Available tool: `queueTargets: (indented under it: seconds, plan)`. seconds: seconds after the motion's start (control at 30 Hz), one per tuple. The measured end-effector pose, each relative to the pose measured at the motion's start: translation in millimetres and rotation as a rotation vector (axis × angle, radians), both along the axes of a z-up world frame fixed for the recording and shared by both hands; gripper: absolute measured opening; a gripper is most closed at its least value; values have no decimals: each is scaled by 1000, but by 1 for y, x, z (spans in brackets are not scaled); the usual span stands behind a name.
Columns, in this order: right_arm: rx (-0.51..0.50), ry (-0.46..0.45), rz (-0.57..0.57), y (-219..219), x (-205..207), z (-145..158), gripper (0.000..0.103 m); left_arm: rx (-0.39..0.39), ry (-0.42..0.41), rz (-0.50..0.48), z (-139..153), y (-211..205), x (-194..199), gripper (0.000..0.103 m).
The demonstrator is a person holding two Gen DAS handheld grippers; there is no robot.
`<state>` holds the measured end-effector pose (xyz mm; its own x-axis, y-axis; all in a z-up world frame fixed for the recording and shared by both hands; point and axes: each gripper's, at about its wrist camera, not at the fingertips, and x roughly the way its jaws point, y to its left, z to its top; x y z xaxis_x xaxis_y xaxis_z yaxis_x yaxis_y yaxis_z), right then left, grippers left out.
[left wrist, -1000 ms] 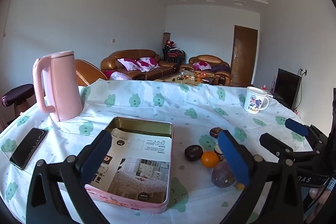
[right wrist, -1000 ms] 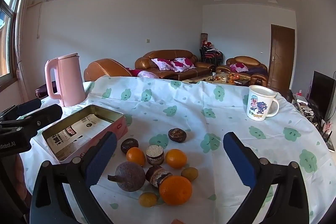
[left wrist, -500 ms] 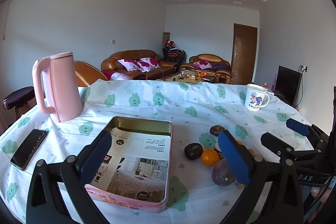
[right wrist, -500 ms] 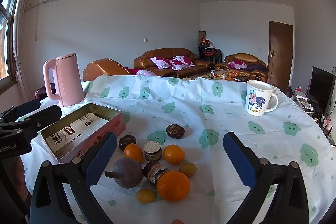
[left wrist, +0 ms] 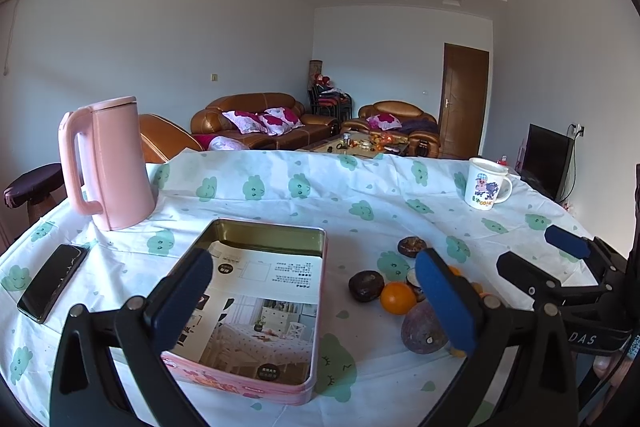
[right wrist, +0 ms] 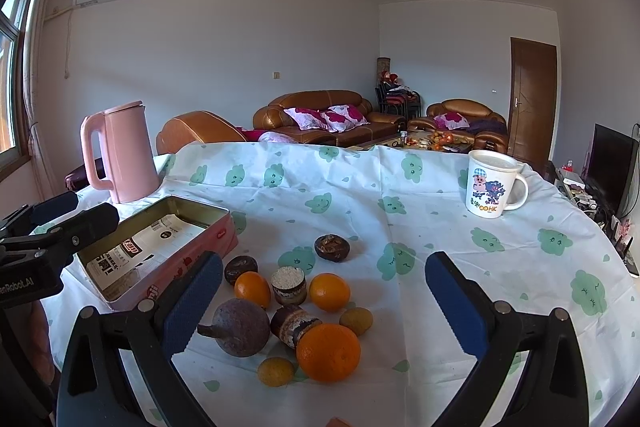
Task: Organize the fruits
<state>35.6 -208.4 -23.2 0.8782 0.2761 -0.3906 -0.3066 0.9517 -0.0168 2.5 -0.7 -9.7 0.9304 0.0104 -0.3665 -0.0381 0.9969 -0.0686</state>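
Observation:
An open pink tin box lined with printed paper lies on the tablecloth; it also shows in the right wrist view. A cluster of fruits lies to its right: a big orange, smaller oranges, a dark purple round fruit, dark brown fruits and small yellow ones. My left gripper is open above the tin's near right side. My right gripper is open and empty above the fruit cluster.
A pink kettle stands at the back left. A black phone lies at the left edge. A white cartoon mug stands at the back right. The table is round, with sofas behind it.
Both grippers have drifted slightly; the right one has come a little lower and closer to the fruits. Nothing was taken hold of.

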Motion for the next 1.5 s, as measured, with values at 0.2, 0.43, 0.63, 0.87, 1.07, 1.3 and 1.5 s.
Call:
queueTargets:
  seconds: [0.2, 0.43, 0.63, 0.87, 1.07, 1.3, 1.5]
  plan:
    - [0, 0, 0, 0, 0, 0, 102, 1, 0, 0, -1, 0, 0, 103]
    - [0, 4, 1, 0, -1, -2, 102, 4, 4, 1, -3, -2, 0, 103]
    - [2, 12, 0, 0, -2, -5, 102, 6, 9, 0, -5, -3, 1, 103]
    - [3, 18, -1, 1, -1, -6, 102, 6, 10, 0, -5, -3, 0, 103]
    - [4, 22, -3, 1, 0, -8, 102, 8, 10, 0, -5, -4, 0, 103]
    - [6, 29, -5, -1, 0, -10, 102, 7, 13, -7, -7, -6, 0, 103]
    - [0, 40, -10, -3, 2, -12, 102, 24, 27, -36, -11, -19, -1, 103]
